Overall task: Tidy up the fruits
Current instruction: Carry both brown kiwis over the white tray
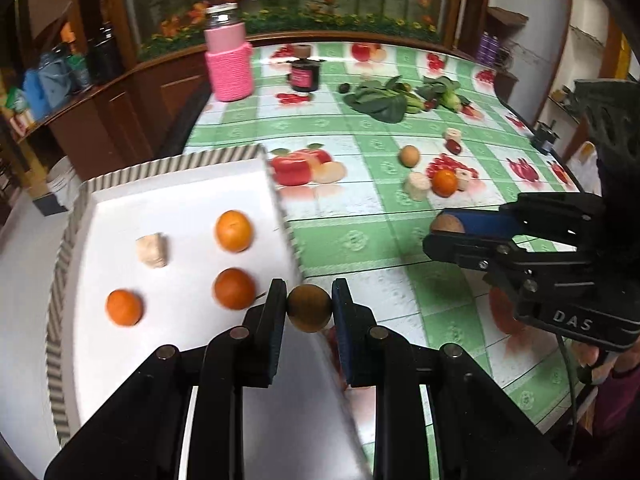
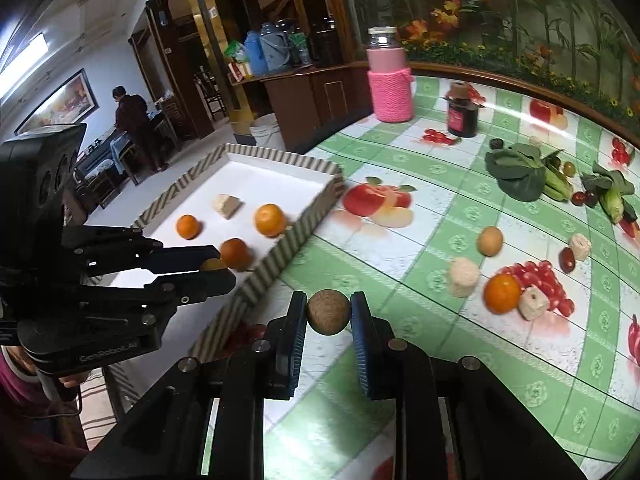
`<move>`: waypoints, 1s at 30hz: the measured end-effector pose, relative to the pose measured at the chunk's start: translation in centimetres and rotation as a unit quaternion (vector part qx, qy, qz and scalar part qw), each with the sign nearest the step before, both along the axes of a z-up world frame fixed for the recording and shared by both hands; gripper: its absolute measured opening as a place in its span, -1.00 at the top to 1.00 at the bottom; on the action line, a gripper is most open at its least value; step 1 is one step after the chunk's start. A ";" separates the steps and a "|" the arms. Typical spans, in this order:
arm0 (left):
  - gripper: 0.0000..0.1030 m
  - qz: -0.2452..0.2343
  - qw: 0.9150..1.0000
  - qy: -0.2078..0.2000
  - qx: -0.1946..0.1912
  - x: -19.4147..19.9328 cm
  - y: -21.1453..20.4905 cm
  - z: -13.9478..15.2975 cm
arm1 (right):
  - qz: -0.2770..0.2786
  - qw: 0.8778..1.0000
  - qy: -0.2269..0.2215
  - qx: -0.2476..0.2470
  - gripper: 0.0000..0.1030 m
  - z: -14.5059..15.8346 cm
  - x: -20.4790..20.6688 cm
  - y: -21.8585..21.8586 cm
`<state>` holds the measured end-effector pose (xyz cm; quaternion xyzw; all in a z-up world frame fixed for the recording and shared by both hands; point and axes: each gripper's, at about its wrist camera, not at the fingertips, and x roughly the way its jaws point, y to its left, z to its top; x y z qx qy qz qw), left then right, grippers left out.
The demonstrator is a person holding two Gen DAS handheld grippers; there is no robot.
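My left gripper [image 1: 309, 306] is shut on a round brown fruit [image 1: 309, 307], held over the right rim of the white tray [image 1: 180, 188]. The tray holds three oranges [image 1: 234, 230] and a pale banana piece [image 1: 152, 250]. My right gripper [image 2: 329, 312] is shut on a second round brown fruit [image 2: 329, 311] above the tablecloth, just right of the tray [image 2: 256, 168]. It also shows in the left wrist view [image 1: 446, 232]. On the table lie an orange [image 2: 502, 293], a tan round fruit [image 2: 490, 241], banana pieces [image 2: 463, 277] and a red date [image 2: 567, 259].
A pink knit-covered jar [image 2: 390, 80] and a dark jar [image 2: 462, 114] stand at the back of the table. Leafy greens [image 2: 520, 172] and small fruits lie at the far right. A person [image 2: 134, 128] stands in the room beyond the table.
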<state>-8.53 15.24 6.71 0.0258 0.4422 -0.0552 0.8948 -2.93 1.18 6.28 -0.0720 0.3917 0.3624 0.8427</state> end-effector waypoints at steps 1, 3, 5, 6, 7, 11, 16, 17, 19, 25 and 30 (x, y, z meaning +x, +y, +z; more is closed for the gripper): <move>0.60 0.007 1.000 -0.001 0.002 -0.2 0.4 0.0 | 0.005 1.000 -0.002 -0.001 0.57 0.1 -0.3 0.4; 0.60 0.021 1.000 -0.005 0.006 -0.5 1.0 0.0 | 0.014 1.000 -0.004 -0.002 0.57 0.2 -0.7 1.2; 0.60 0.032 0.999 -0.010 0.009 -1.0 1.7 0.0 | 0.020 1.000 -0.004 -0.001 0.57 0.2 -1.0 1.8; 0.60 0.035 0.999 -0.011 0.010 -1.1 1.9 0.1 | 0.023 1.000 -0.004 -0.001 0.57 0.1 -1.2 2.1; 0.60 0.040 0.999 -0.012 0.010 -1.3 2.2 0.0 | 0.026 1.000 -0.005 -0.003 0.57 0.1 -1.3 2.4; 0.60 0.058 0.998 -0.012 0.006 -1.9 3.4 -0.2 | 0.040 0.999 -0.007 -0.005 0.57 0.2 -1.9 3.7; 0.60 0.081 0.997 -0.009 -0.016 -2.7 5.6 -0.4 | 0.057 0.998 -0.009 -0.010 0.57 0.3 -2.3 5.6; 0.60 0.085 0.996 -0.008 -0.019 -2.9 6.0 -0.5 | 0.061 0.998 -0.009 -0.011 0.57 0.3 -2.3 6.0; 0.60 0.093 0.995 -0.006 -0.022 -3.2 6.7 -0.7 | 0.070 0.997 -0.008 -0.016 0.57 0.0 -2.4 6.8; 0.60 0.114 0.993 0.002 -0.036 -3.3 8.6 -1.4 | 0.092 0.995 0.002 -0.030 0.57 -1.2 -2.3 9.4; 0.60 0.125 0.991 0.009 -0.040 -3.1 9.4 -2.1 | 0.106 0.993 0.013 -0.043 0.57 -2.4 -1.9 11.2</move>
